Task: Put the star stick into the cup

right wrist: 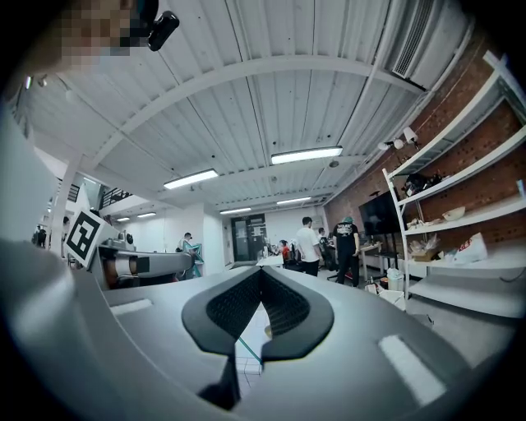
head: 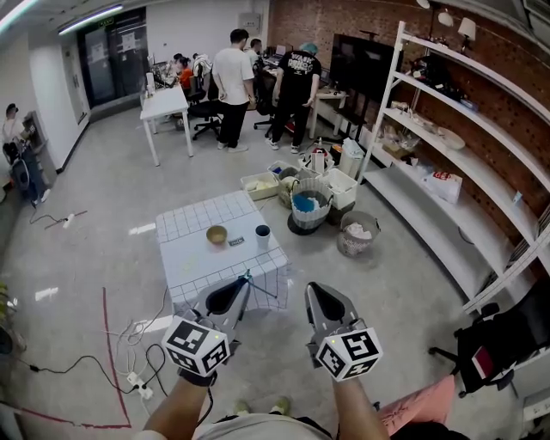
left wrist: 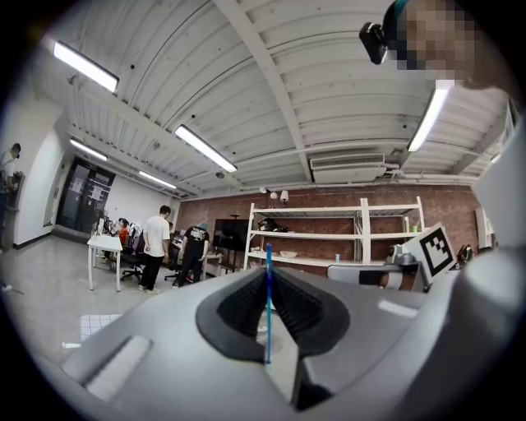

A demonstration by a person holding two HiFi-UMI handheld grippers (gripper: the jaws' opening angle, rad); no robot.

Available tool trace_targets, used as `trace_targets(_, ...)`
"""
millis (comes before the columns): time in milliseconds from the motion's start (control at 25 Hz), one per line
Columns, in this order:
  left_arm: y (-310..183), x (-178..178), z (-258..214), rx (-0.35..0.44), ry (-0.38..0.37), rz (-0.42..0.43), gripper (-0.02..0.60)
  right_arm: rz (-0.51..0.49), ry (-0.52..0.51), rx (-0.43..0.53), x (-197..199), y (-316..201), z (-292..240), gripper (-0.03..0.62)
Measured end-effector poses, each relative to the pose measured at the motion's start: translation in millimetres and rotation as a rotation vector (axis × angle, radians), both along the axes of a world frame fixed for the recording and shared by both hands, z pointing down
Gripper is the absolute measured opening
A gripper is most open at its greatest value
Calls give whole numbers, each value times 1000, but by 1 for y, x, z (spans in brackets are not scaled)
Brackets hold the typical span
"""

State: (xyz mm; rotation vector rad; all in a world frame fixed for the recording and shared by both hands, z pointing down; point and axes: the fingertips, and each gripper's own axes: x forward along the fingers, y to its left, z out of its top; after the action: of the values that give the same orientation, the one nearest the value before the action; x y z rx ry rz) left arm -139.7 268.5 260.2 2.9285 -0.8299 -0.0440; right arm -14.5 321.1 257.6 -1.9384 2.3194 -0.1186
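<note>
Table (head: pixel 196 259) holds one cup (head: pixel 263 235) and one bowl (head: pixel 216 234); left gripper (head: pixel 246 280) pinches one star stick (left wrist: pixel 267 306), right gripper (head: pixel 311 287) jaws meet on nothing.

The setting is an open-plan office and lab space. Indicators: a white desk (head: pixel 163 103) with office chairs (head: pixel 206 110) and standing people (head: pixel 232 86), white open shelving (head: pixel 430 215) against a brick wall (head: pixel 344 21), ceiling strip lights (left wrist: pixel 205 148).

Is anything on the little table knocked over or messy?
Nothing stands out. The cup and bowl stand upright on the checked table, nothing spilled. The star stick is pinched in the left hand-held gripper, not yet in the cup.
</note>
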Motion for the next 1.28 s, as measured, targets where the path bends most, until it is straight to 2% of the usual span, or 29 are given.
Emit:
trace_targets(800,7,49,14,-10,-15,-34,21,-2,-36,-7,62,13,20,12)
trace_targets(1280,-41,72,31,-38,-7,-7,21,28,-25,-31,78,-28,29,12)
